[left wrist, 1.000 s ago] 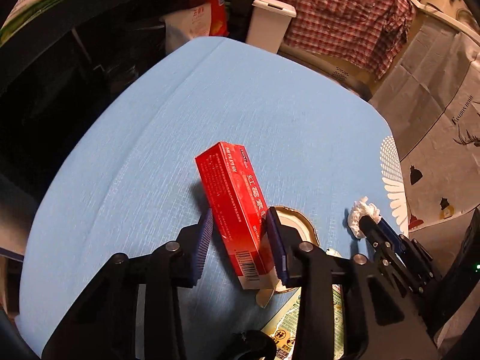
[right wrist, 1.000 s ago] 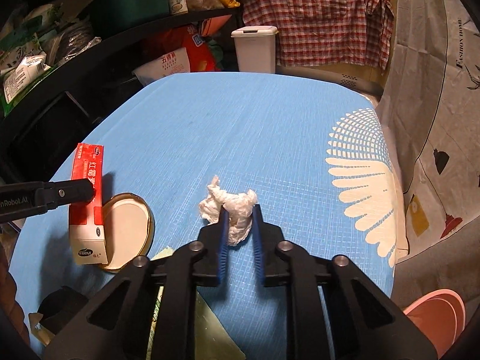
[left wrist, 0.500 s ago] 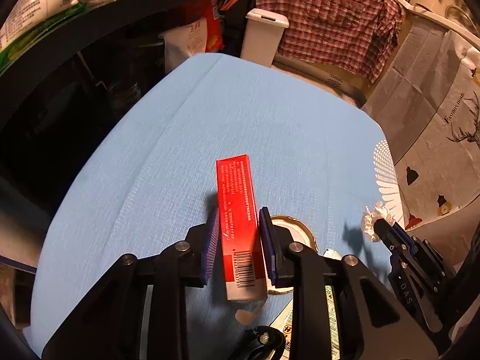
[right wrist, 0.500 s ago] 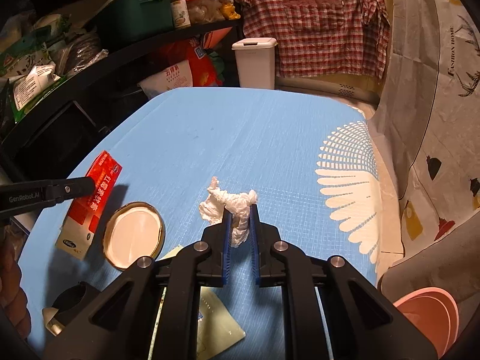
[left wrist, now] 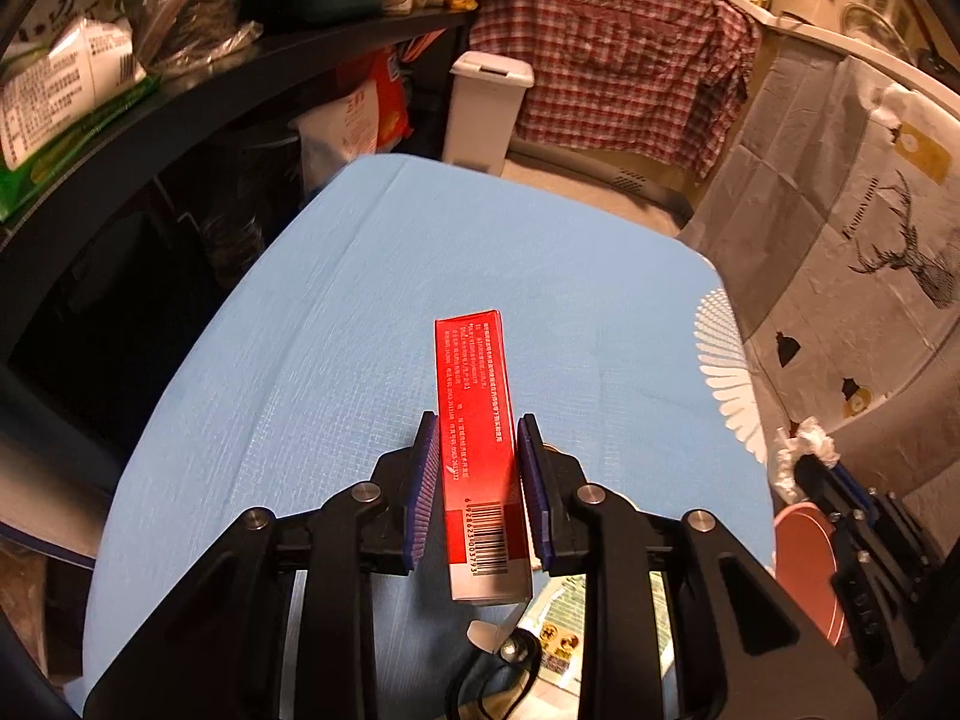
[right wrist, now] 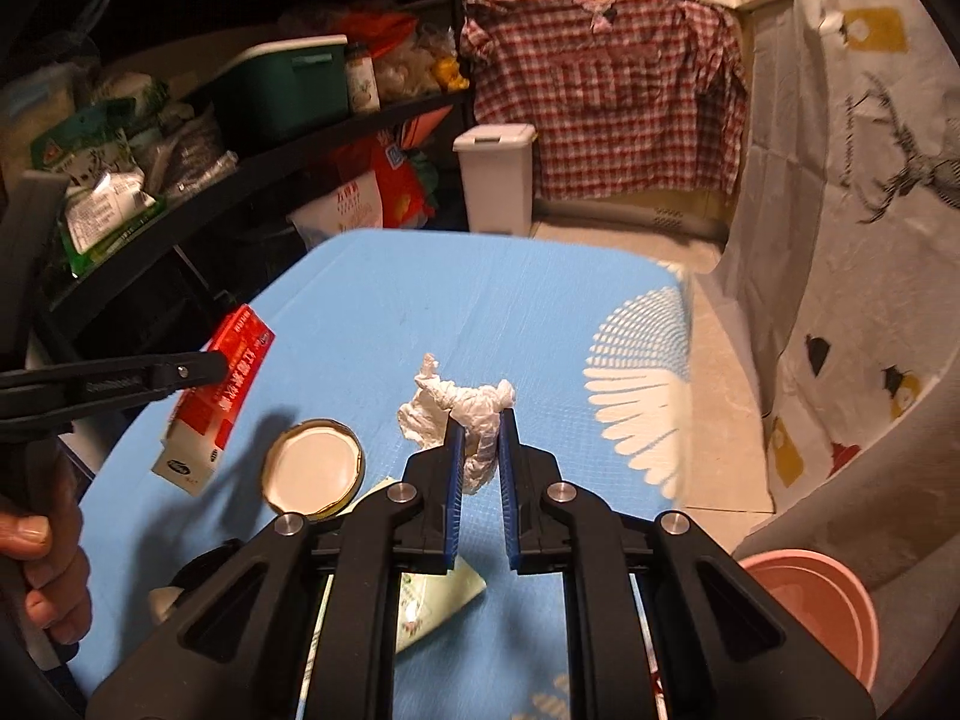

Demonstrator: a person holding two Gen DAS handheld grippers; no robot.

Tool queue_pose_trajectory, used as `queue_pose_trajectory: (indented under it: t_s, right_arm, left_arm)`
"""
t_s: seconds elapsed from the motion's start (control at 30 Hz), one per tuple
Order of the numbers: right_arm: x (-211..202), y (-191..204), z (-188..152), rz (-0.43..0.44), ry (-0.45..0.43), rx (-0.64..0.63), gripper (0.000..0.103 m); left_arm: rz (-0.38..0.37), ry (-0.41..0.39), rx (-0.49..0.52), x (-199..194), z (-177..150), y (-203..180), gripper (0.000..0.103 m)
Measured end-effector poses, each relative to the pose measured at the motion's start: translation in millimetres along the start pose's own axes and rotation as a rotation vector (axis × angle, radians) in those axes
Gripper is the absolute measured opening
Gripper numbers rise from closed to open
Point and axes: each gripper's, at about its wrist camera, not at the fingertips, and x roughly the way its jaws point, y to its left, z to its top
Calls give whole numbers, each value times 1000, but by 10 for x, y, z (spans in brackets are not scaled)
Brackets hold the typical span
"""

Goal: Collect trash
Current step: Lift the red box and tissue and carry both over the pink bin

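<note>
Both loads lifted clear above the table (right wrist: 372,300): left gripper (left wrist: 477,468) pinching red box (left wrist: 477,420), right gripper (right wrist: 477,450) pinching tissue wad (right wrist: 462,420); next, prob. carry both to white bin (right wrist: 495,180) beyond table's far edge.

The near end of the red box (left wrist: 480,450) runs down between the blue pads of the left tool (left wrist: 477,480), and its small white print is too fine to read. In the right wrist view, the lower part of the crumpled tissue (right wrist: 462,414) is hidden between the right tool's (right wrist: 477,456) pads. The flat green packet (right wrist: 432,606) lies mostly behind that tool's black frame, and the pink bowl (right wrist: 822,606) is partly covered too.
</note>
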Motion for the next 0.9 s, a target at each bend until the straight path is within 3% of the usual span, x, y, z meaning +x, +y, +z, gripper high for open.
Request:
queue_pose_trajectory:
  t_s: [0.47,0.9]
  right_arm:
    - [-927,-20,-180,-56,-77,14,12]
    - [-1421,-211,-486,-86,-131,61,12]
  left_arm:
    - [-39,-89,66,-535,-159,-134,26]
    - [-71,-147,155,-839,-406,-374,26]
